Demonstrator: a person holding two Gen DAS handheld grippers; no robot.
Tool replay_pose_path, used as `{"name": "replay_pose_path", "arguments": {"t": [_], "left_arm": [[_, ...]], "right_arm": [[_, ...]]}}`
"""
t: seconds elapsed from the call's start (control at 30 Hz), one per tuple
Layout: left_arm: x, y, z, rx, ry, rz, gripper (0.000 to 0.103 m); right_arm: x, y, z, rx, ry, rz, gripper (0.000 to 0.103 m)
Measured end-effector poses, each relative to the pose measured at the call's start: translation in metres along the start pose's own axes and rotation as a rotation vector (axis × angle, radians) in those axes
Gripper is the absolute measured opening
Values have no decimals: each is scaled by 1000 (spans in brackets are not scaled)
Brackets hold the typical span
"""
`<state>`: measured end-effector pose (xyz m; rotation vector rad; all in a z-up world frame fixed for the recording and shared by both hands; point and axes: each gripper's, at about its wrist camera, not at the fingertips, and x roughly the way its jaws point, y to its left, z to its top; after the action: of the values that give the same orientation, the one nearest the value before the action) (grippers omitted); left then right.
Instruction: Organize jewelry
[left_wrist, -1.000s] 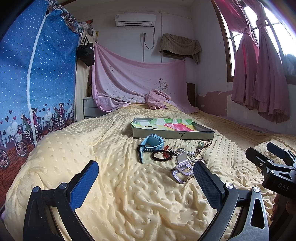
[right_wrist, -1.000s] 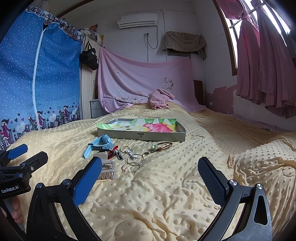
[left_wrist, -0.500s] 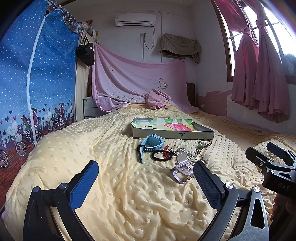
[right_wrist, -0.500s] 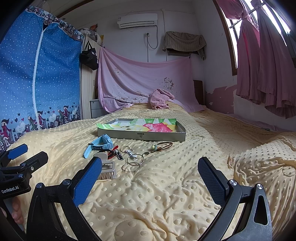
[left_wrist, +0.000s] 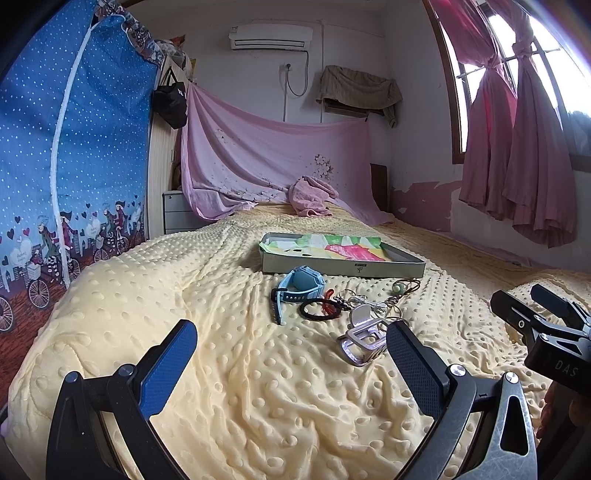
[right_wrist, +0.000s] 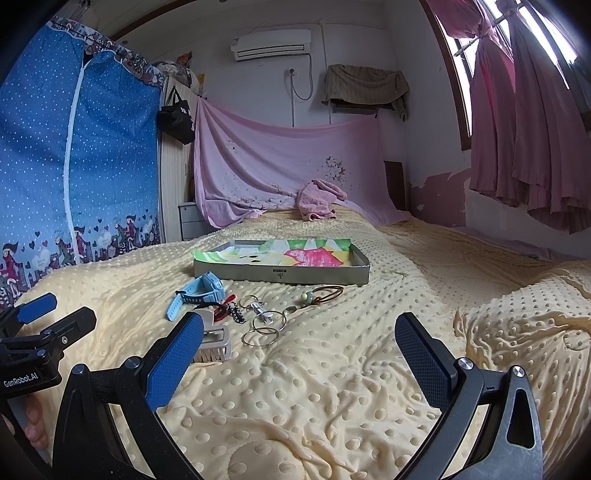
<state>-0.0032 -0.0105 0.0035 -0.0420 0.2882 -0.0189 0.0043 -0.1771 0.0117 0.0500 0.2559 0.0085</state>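
Rings (right_wrist: 260, 336) clear in right view only; both tongs (left_wrist: 291, 360) (right_wrist: 299, 352) wide apart, empty.

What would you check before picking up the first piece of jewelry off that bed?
1. Left gripper open, holding nothing: ok.
2. Right gripper open, holding nothing: ok.
3. Tray within view, room inside: ok.
4. Blue watch lying apart from the rest: ok.
5. Metal rings separate from each other: not ok, they overlap.
6. Cord with green bead free of the rings: cannot tell.
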Motion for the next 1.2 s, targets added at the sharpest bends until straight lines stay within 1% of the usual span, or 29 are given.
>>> {"name": "replay_pose_path", "arguments": {"t": [0.2, 0.3, 0.4, 0.6, 0.77, 0.87, 0.93, 0.97, 1.03, 1.1, 1.17, 1.2], "left_arm": [[10, 2, 3, -6, 31, -40, 103], [20, 2, 7, -11, 59, -64, 103], [28, 1, 15, -13, 67, -78, 103], [48, 0, 25, -20, 81, -94, 103], [66, -4, 27, -23, 104, -109, 103], [75, -5, 28, -21, 108, -121, 103], [83, -6, 29, -22, 118, -137, 103], [89, -7, 29, -20, 129, -147, 103], [96, -9, 28, -13, 146, -163, 103], [104, -10, 24, -1, 179, -189, 101], [111, -10, 20, 1, 216, -212, 88], [117, -10, 17, -5, 246, -234, 86]], "right_arm": [[5, -6, 4, 10, -2, 17, 102], [17, -12, 7, 28, 31, 28, 102], [29, -17, 12, 49, 63, 40, 102], [49, -22, 25, 28, 71, 39, 102], [71, -28, 30, 35, 105, 47, 102], [86, -30, 33, 36, 130, 63, 102], [98, -31, 34, 41, 154, 98, 102], [107, -31, 34, 47, 172, 126, 102], [120, -30, 32, 44, 208, 147, 102], [132, -27, 29, 30, 241, 171, 101], [144, -22, 24, 17, 283, 201, 90], [148, -20, 22, 14, 299, 214, 72]]}}
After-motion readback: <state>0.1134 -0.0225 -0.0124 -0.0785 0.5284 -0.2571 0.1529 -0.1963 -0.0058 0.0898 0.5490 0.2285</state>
